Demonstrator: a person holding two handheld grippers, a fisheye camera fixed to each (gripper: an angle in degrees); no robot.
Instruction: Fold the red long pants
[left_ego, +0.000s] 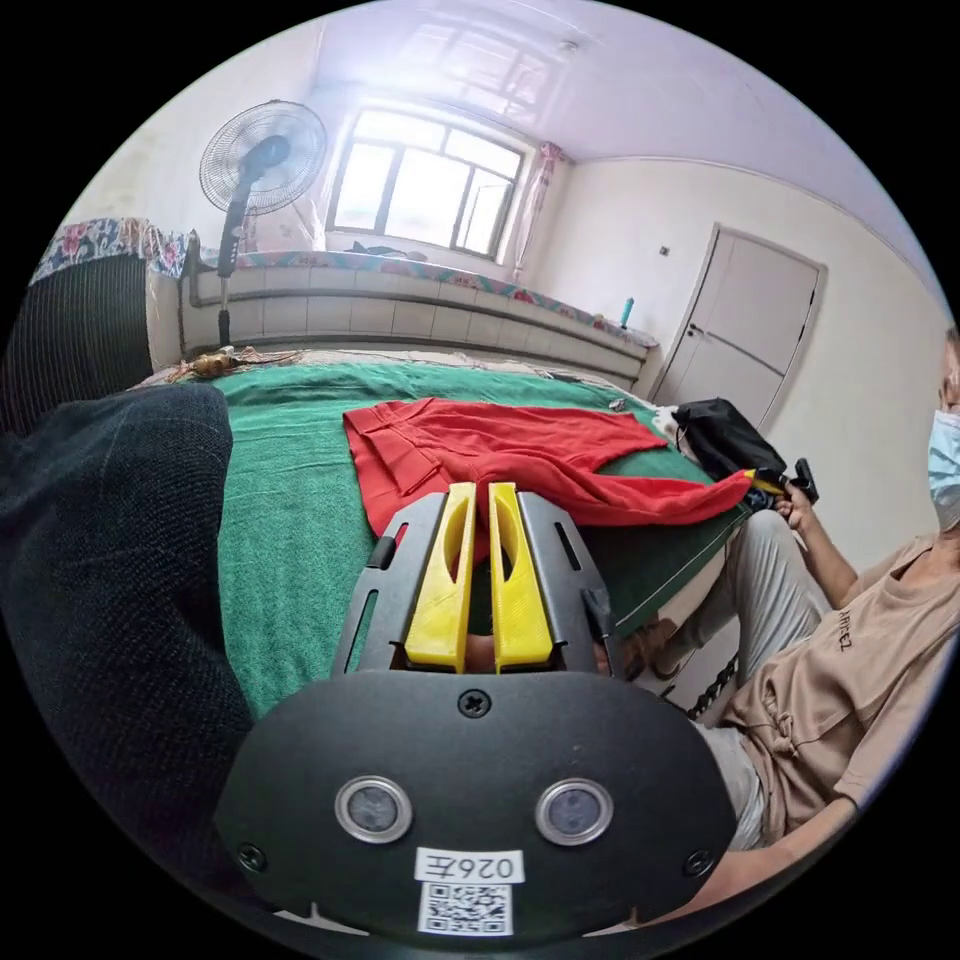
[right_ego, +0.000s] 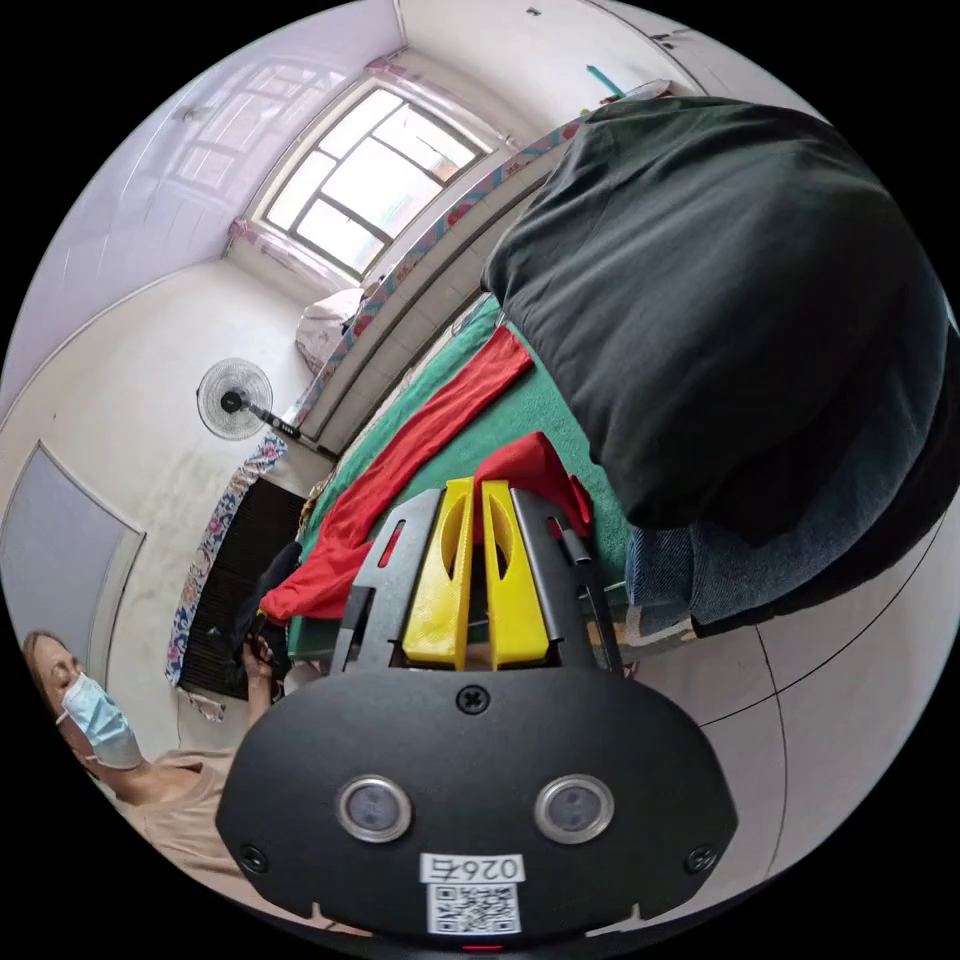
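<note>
A: Two grippers to log, quick. Where are the red long pants (left_ego: 480, 440)?

B: Spread on the green cover (left_ego: 290, 520) of the bed, waist toward the far edge, one leg trailing off the side edge. A seated person (left_ego: 850, 650) holds that leg's end with a hand tool (left_ego: 790, 483).

A: Left gripper (left_ego: 482, 490)?

B: Jaws pressed nearly together, thin slit between. The tips hover over the near edge of the pants, and I can't tell if any cloth is caught. I read it as closed on nothing.

A: Right gripper (right_ego: 478, 485)?

B: Jaws pinched together too. In the right gripper view the red cloth (right_ego: 530, 465) peaks up right at the tips, so I judge it's nipping a fold near the bed's near edge.

A: How do I run the step well?

B: My call: get my left onto the matching edge, bite only one layer, lift both ends level, and carry across so the legs stack. Keep tension against the far hold or the leg bunches.

A: Pose?

B: The left is held roughly level, pointing across the bed. The right is rolled well over, the room tilted in its view. My dark sleeve (left_ego: 110, 600) crowds the left gripper view's side.
</note>
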